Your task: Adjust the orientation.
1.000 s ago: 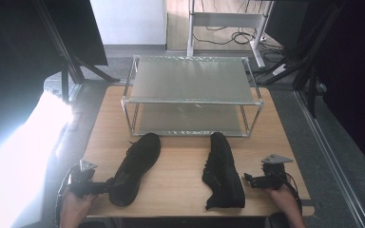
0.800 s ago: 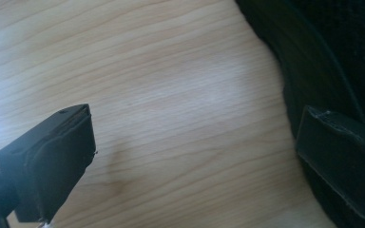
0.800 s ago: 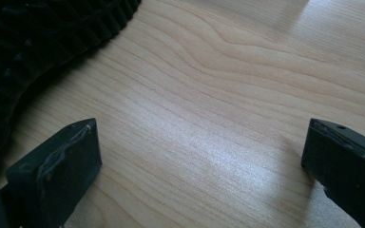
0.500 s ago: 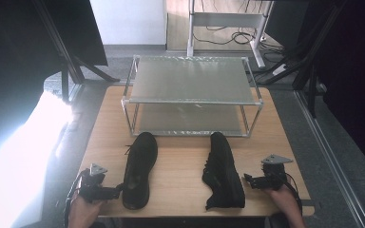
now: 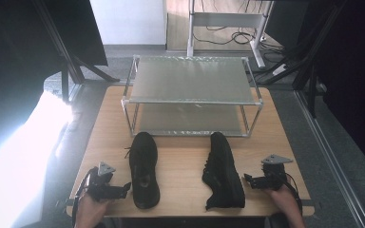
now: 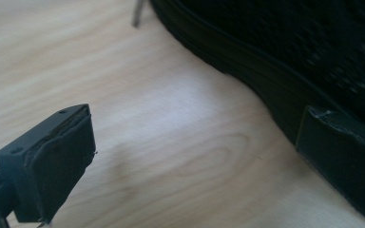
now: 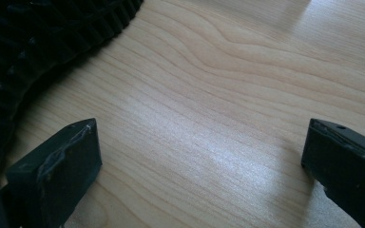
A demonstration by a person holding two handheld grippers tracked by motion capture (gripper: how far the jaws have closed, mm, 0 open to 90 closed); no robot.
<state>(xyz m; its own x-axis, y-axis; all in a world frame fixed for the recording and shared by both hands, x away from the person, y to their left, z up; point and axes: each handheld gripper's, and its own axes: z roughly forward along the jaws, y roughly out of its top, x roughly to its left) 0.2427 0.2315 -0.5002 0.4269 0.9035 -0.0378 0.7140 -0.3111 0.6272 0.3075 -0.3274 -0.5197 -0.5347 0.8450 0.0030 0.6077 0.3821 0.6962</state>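
1. Left shoe [image 5: 144, 168] lay at the table's [image 5: 185, 161] 7 o'clock, right shoe [image 5: 223, 172] at 5, rack [image 5: 190, 102] at 12.
2. Left gripper [image 5: 120, 191] gaped wide, one jaw against the sole; right gripper [image 5: 250, 181] wide, empty.
3. Best approach: straddle the heel collar, clamp squarely, then lift level.

High view sat above the near edge of the table [image 5: 185, 161], looking fwd and down — whole top and rack [image 5: 190, 95] in frame. Left gripper view rode low, v. close to the wood beside the left shoe [image 6: 285, 61]. Right gripper view likewise — close by the right shoe [image 7: 38, 42]. All three shared tabletop and shoes.
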